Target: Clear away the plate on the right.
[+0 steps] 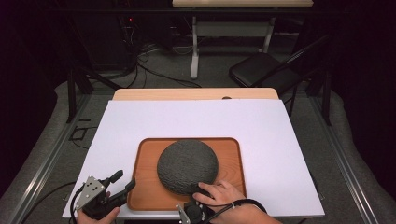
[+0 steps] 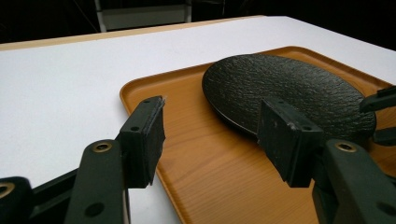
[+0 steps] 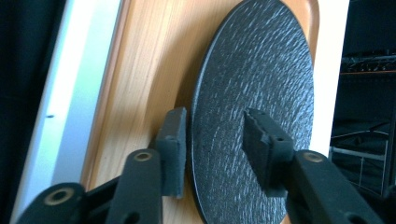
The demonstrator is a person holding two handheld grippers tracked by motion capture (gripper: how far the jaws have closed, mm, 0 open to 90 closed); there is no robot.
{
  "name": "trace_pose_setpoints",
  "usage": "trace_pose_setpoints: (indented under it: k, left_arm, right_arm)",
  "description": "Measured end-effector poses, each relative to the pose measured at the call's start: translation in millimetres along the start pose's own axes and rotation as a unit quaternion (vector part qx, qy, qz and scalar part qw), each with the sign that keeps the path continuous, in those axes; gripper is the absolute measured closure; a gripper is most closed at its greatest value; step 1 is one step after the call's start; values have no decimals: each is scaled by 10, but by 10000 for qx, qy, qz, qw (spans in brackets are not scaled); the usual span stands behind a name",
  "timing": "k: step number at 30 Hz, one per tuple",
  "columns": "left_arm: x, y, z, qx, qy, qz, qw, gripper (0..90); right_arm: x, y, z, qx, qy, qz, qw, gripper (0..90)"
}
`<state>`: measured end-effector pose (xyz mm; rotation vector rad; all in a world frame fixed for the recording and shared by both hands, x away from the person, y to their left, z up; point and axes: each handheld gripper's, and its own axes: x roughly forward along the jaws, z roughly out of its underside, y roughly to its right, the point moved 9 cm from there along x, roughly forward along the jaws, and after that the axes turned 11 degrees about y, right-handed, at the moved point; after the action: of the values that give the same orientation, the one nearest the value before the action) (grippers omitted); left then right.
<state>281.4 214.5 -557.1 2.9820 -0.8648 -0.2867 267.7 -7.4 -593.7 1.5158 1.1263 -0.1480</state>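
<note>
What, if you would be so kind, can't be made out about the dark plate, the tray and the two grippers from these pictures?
- Right gripper: high view, jaws hidden under the person's hand; whether the pad below the plate touches it is unclear.
- Plate's underside: hidden by the plate itself; right gripper view cuts its near rim at the bottom edge.
- Tray: near edge covered by hand and left gripper.
- Small dark spot on the table's far edge: too small.

The high view is lit from above onto the white table cover (image 1: 196, 121), which glows brightly, while the room around it sinks into near-black at the corners. The picture is soft and slightly grainy. In the left gripper view the near jaws at the bottom are blurred. In the right gripper view the textured dark plate (image 3: 261, 84) catches pale sheen; the frame's left edge is dark.
</note>
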Motion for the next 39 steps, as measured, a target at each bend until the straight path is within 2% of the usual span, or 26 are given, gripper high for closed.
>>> trace_pose_setpoints:
  k: [4,6,15,21,24,26,27,28,30,32,33,34,39]
  left_arm:
    - [1,-3,4,4,-14,-17,10000,410]
    - [4,-1,5,0,-16,-5,10000,409]
    - [7,-2,7,-7,-18,-9,10000,409]
    - [2,-6,7,-10,-23,-18,10000,409]
    - [3,-7,8,-12,-28,-20,10000,409]
    - [6,-1,8,-8,-24,-5,10000,409]
    - [6,-1,8,-8,-24,-5,10000,409]
    - [9,2,9,-7,-25,-2,10000,409]
    - [9,1,10,-7,-28,-20,10000,407]
    - [12,1,11,-12,-30,-28,10000,404]
    - [13,1,12,-12,-33,-34,10000,402]
    - [14,2,13,-11,-38,-35,10000,402]
    - [13,0,13,-5,-36,-45,10000,400]
  right_arm:
    - [-54,26,-8,11,46,63,10000,531]
    - [-105,65,-17,-84,114,141,9998,490]
    - [-241,143,-15,-92,185,338,9992,468]
    - [-300,184,32,173,298,517,9981,463]
    - [-379,213,131,746,391,739,9937,460]
    - [-430,251,198,993,452,849,9904,456]
    - [-430,251,198,993,452,849,9904,456]
    - [-491,280,275,1382,518,995,9840,454]
    - [-559,310,359,1813,578,1127,9752,453]
    - [-625,335,445,2226,653,1282,9642,446]
    - [-661,347,492,2368,667,1307,9604,440]
    - [-693,353,536,2548,682,1354,9550,434]
    - [-855,369,740,3076,775,1543,9357,413]
